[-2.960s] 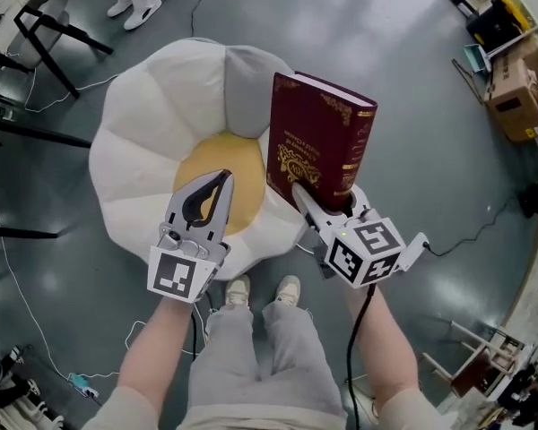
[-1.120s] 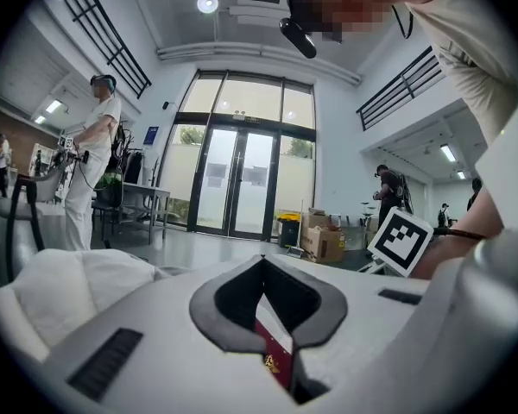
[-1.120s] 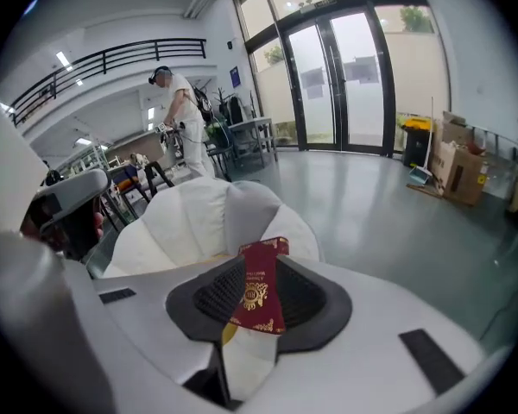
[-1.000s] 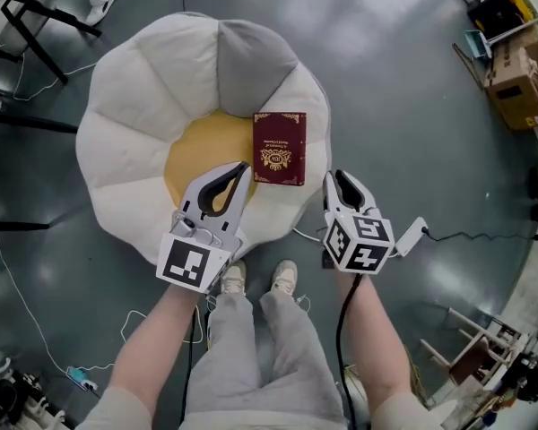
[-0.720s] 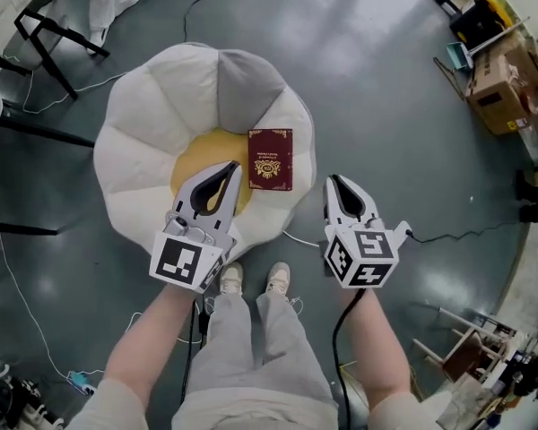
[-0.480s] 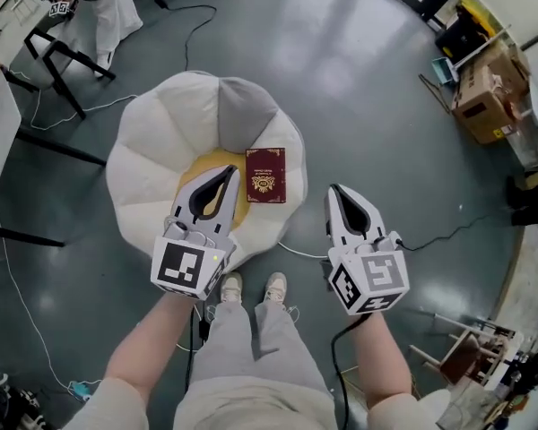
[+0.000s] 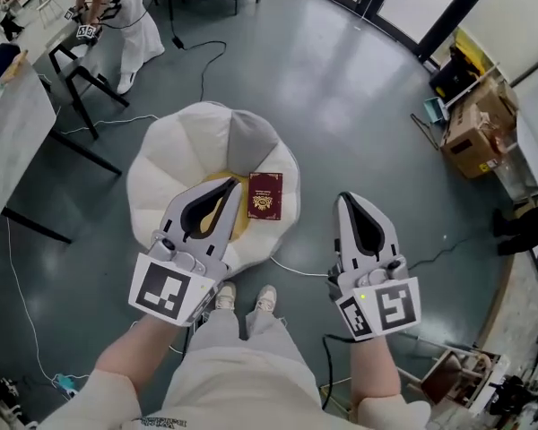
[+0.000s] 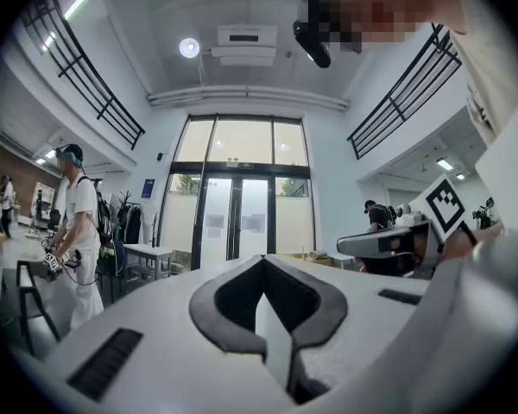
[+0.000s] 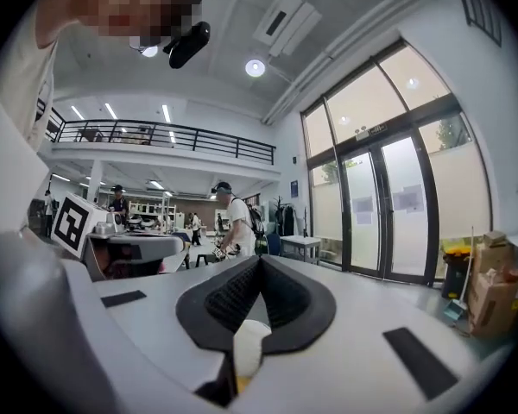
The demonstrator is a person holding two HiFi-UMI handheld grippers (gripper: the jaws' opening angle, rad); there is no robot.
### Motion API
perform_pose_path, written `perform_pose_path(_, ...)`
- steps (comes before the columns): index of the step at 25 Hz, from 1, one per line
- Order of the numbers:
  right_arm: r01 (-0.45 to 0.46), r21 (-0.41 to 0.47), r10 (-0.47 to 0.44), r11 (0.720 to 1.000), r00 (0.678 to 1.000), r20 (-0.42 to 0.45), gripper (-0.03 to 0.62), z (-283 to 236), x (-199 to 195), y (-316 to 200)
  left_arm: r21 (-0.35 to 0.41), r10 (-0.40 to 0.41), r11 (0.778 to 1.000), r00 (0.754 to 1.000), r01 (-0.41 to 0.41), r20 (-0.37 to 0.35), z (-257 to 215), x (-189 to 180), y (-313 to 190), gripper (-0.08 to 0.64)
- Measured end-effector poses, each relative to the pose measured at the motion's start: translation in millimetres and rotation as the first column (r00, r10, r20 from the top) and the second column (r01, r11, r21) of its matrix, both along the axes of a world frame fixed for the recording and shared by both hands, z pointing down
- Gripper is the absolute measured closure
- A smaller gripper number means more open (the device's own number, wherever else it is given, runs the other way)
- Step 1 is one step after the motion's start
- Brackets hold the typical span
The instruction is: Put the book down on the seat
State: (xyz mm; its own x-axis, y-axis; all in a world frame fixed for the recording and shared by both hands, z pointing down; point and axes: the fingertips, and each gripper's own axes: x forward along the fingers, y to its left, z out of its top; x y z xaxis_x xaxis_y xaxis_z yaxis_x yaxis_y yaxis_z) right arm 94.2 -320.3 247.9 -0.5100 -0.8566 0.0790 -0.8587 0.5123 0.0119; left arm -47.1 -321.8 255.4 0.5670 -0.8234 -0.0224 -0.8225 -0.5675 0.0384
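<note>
The dark red book [image 7: 264,195] lies flat, cover up, on the yellow middle of the white flower-shaped seat [image 7: 166,182], far below on the floor. Both grippers are held high above it and point level. My left gripper [image 7: 229,184] is shut with nothing in it and hangs over the seat's near side, just left of the book. My right gripper [image 7: 345,198] is shut and empty too, over bare floor to the right of the seat. In the left gripper view the left gripper [image 8: 261,257] faces glass doors; in the right gripper view the right gripper [image 9: 259,257] faces a hall with people.
A cable [image 7: 296,269] runs over the grey floor by the person's shoes [image 7: 244,299]. A table [image 7: 13,128] stands at the left, with a person in white [image 7: 125,12] behind it. Cardboard boxes [image 7: 473,137] sit at the right.
Three seconds ago my right gripper held the book upright over the seat. The book now lies on the seat, and both empty grippers have risen far above it.
</note>
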Motion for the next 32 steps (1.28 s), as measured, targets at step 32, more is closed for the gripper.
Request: perform_pose_path(32,0.115,0.195,-0.106,0.974,0.993,-0.058,0.592,-104,-13,100,0.119,0.024,0.993,0.999,-0.028,0.036,-103,11,95,0.555)
